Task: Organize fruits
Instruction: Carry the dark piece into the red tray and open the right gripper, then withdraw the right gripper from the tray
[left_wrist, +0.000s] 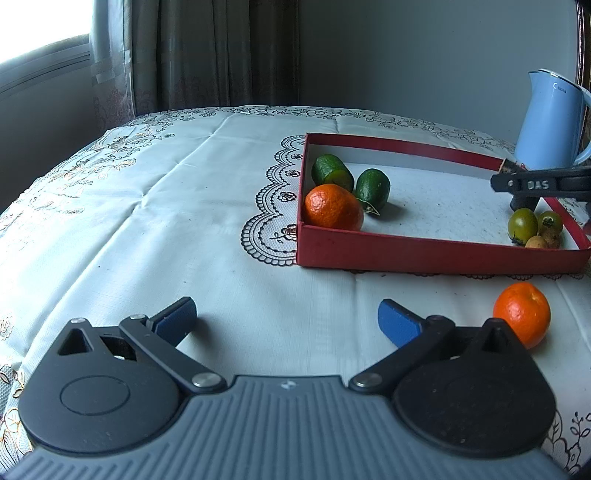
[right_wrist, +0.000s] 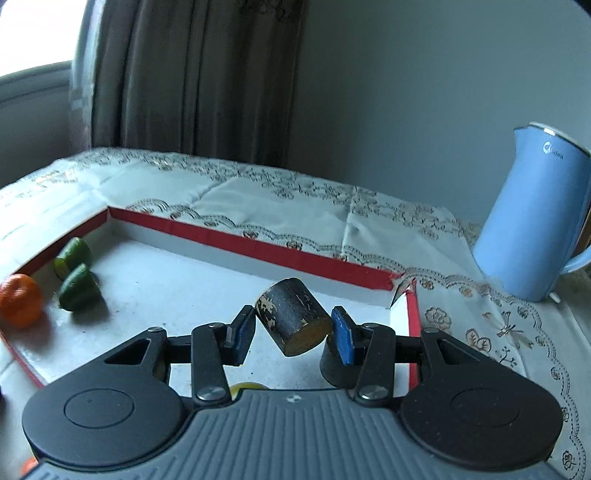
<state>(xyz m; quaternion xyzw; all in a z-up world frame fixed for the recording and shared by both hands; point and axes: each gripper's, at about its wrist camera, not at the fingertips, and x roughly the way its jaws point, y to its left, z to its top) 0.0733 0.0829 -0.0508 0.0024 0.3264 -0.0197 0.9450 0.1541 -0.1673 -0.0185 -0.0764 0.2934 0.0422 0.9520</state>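
Observation:
A red shallow box (left_wrist: 424, 253) lies on the white tablecloth. Its left corner holds an orange (left_wrist: 334, 206) and two green cut fruit pieces (left_wrist: 332, 171). Several small green and yellowish fruits (left_wrist: 522, 223) sit in its right corner. A second orange (left_wrist: 522, 314) rests on the cloth outside the box, just right of my left gripper (left_wrist: 288, 317), which is open and holds nothing. In the right wrist view my right gripper (right_wrist: 293, 332) is shut on a dark cylinder piece with a yellow cut face (right_wrist: 291, 317), held tilted above the box floor (right_wrist: 166, 288). Another dark piece (right_wrist: 334, 367) stands under its right finger.
A blue kettle (right_wrist: 535, 221) stands on the cloth past the box's far right corner, which is torn open (right_wrist: 400, 286). Curtains and a grey wall rise behind the table. The cloth drops off at the left edge (left_wrist: 44, 177). A yellow fruit (right_wrist: 249, 387) peeks out beneath the right gripper.

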